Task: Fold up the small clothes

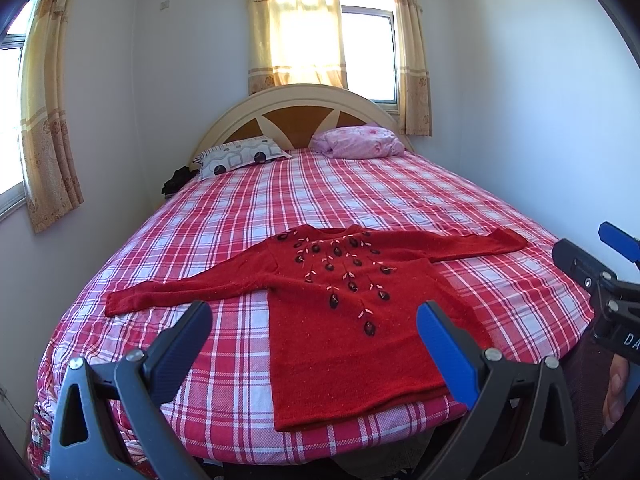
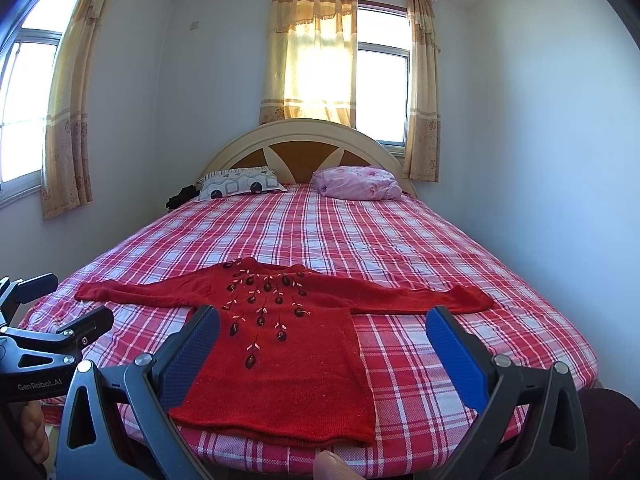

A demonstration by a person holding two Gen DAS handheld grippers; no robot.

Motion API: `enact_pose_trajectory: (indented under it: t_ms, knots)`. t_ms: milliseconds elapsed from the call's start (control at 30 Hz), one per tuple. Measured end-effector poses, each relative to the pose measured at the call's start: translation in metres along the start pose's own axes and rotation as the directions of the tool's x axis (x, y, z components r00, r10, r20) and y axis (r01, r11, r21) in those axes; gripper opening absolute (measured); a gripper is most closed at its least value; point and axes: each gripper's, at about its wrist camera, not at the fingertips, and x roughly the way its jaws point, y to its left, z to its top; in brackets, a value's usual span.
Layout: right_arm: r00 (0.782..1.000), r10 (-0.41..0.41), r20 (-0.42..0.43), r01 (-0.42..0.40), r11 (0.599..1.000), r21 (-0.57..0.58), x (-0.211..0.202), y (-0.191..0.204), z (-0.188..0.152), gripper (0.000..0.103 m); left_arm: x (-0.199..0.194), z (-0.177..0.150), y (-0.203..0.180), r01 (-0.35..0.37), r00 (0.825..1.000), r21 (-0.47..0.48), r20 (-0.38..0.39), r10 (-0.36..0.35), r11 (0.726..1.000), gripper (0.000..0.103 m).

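Note:
A small red knitted sweater (image 1: pixel 352 320) with dark embroidered flowers lies flat, front up, at the foot of the bed, both sleeves spread out sideways. The right wrist view shows the same sweater (image 2: pixel 280 364). My left gripper (image 1: pixel 316 344) hovers open above the hem, nothing between its fingers. My right gripper (image 2: pixel 324 352) is open too, held over the sweater's lower right part and the sheet beside it. Each gripper shows in the other's view: the right gripper (image 1: pixel 600 256) at the far right, the left gripper (image 2: pixel 44 320) at the far left.
The bed (image 1: pixel 360 200) has a red and white plaid sheet. A patterned pillow (image 1: pixel 240 156) and a pink bundle (image 1: pixel 356 142) lie by the headboard. Walls close in on both sides. A person's fingers (image 2: pixel 332 466) show at the bottom edge.

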Motion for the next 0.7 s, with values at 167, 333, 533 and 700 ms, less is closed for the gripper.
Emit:
enact_pose_trajectory:
  t_ms: [167, 333, 533, 700]
  knots:
    - [1.0, 0.001, -0.008, -0.001, 1.0, -0.005, 0.005, 0.002, -0.003, 0.102, 0.004, -0.002, 0.001, 0.0, 1.0, 0.002, -0.009, 0.0, 1.0, 0.103]
    - [0.999, 0.0, -0.034, -0.001, 1.0, -0.008, 0.021, 0.001, -0.01, 0.102, 0.02, -0.005, -0.001, -0.007, 0.999, 0.005, -0.038, 0.007, 1.0, 0.103]
    - [0.995, 0.05, -0.088, -0.048, 0.998, 0.028, 0.062, -0.009, -0.025, 0.102, 0.053, -0.015, -0.005, -0.031, 0.996, 0.023, -0.079, 0.033, 0.999, 0.103]
    - [0.99, 0.033, -0.14, -0.027, 0.999, 0.044, 0.113, -0.034, -0.049, 0.102, 0.102, -0.025, -0.007, -0.058, 0.989, 0.071, -0.129, 0.067, 0.996, 0.103]
